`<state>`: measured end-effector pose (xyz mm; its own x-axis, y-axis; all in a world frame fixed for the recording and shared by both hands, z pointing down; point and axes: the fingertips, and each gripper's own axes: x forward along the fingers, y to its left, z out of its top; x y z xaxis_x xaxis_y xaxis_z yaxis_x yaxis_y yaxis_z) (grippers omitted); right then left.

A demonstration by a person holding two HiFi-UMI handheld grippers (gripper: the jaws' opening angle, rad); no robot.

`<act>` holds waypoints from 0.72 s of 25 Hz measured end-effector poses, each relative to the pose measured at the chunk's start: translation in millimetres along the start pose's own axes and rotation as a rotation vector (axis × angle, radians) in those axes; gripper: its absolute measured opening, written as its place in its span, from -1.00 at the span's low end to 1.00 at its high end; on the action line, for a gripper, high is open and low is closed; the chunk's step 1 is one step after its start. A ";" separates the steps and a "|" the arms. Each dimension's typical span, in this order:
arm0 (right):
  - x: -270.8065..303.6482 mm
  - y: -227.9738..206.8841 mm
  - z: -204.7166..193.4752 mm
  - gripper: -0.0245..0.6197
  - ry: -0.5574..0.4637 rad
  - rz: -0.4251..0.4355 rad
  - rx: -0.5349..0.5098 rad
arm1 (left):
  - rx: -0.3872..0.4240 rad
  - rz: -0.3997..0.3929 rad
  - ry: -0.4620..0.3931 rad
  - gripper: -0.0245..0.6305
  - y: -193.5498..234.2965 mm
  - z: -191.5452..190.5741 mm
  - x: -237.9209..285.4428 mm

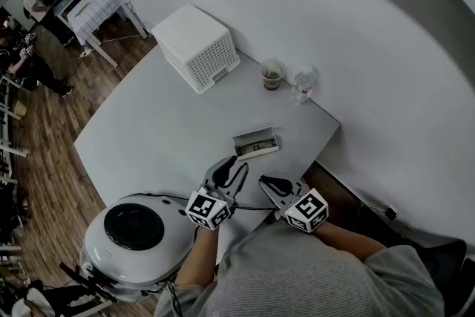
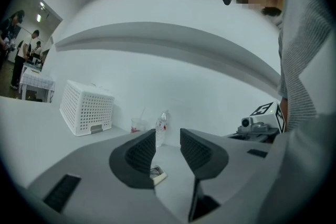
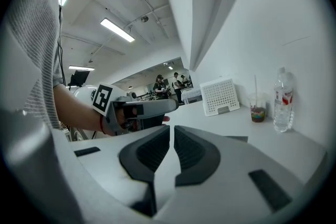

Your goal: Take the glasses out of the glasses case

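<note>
- Glasses case point(image 1: 255, 143): 1, small rect. box, open, something dark inside. Lies flat on table, just ahead of both grippers.
- Table point(image 1: 148, 130): 1, smooth pale top.
- Basket point(image 1: 197, 47): 1, boxy, white perforated plastic, at far end.
- Left gripper point(image 1: 231, 173): ribbed pads spread, nothing pinched; case shows beyond the gap.
- Right gripper point(image 1: 273, 183): pads pressed together, empty.
- Bottle point(image 1: 304, 83): 1, clear plastic.
- Cup point(image 1: 272, 74): 1, clear, w/ straw, beside bottle.

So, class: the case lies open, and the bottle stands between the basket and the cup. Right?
No: the cup stands between the basket and the bottle, as the head view shows. The case does lie open.
</note>
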<state>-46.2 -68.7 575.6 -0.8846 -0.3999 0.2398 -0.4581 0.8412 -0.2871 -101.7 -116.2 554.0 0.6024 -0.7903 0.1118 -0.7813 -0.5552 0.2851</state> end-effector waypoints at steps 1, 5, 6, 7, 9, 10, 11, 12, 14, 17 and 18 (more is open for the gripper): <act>1.1 0.7 -1.2 -0.88 0.003 0.005 -0.003 | 0.015 0.004 0.013 -0.52 2.0 -1.8 2.2; 3.6 3.2 -4.2 -0.87 0.017 0.027 -0.012 | 0.081 0.008 0.079 -0.51 9.6 -10.5 15.0; 3.6 4.5 -5.2 -0.86 0.021 0.034 -0.018 | 0.099 0.005 0.097 -0.52 10.7 -12.9 18.4; 3.6 5.9 -6.4 -0.86 0.026 0.040 -0.024 | 0.113 0.002 0.114 -0.52 12.0 -15.2 21.5; 3.5 7.8 -9.4 -0.86 0.035 0.051 -0.031 | 0.132 0.000 0.143 -0.51 15.6 -20.1 27.2; 3.3 8.1 -11.2 -0.86 0.040 0.056 -0.032 | 0.141 0.001 0.159 -0.52 17.6 -23.0 30.0; 3.0 7.9 -13.0 -0.86 0.046 0.059 -0.032 | 0.152 0.002 0.178 -0.51 19.4 -26.3 33.0; 2.8 7.4 -14.8 -0.86 0.051 0.063 -0.032 | 0.168 -0.001 0.199 -0.51 21.0 -29.8 36.5; 2.8 6.8 -18.2 -0.86 0.060 0.071 -0.033 | 0.215 -0.017 0.250 -0.52 22.8 -37.6 43.6; 2.6 7.1 -22.4 -0.86 0.074 0.083 -0.035 | 0.285 -0.056 0.347 -0.52 24.2 -54.3 51.4; 2.5 7.2 -23.3 -0.86 0.079 0.087 -0.037 | 0.304 -0.069 0.379 -0.52 25.2 -59.7 53.7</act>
<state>-49.6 -55.2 595.8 -0.9107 -0.2961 0.2880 -0.3751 0.8848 -0.2764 -79.2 -157.2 624.1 0.6270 -0.6308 0.4571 -0.7160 -0.6978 0.0192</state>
